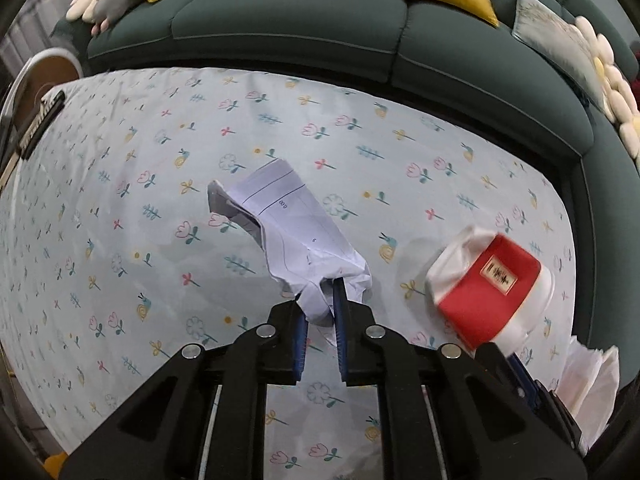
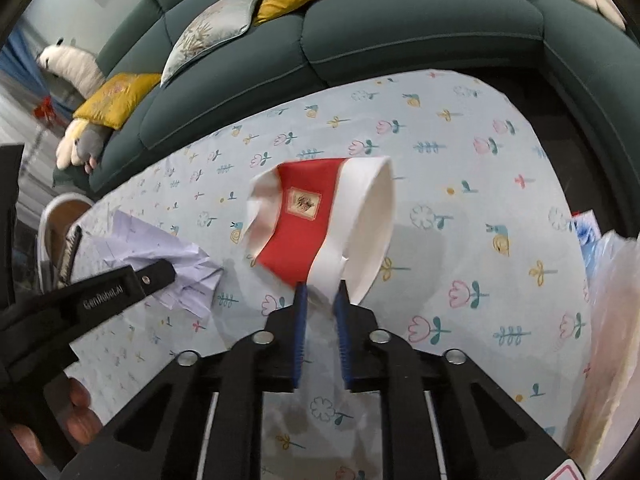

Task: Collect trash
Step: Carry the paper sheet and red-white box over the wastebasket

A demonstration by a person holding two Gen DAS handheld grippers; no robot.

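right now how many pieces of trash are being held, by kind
crumpled paper, in the left gripper: 1
red and white paper cup, in the right gripper: 1
total: 2

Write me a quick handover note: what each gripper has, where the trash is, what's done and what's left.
Left gripper: shut on the crumpled paper, lifted above the flowered tablecloth.
Right gripper: shut on the rim of the red and white paper cup, also off the table.
Plastic bag: at the table's right edge, beside the right gripper.
Done: both visible pieces of trash are picked up.
Left: drop the paper and the cup, probably into that bag. No other loose trash shows on the cloth in these views.
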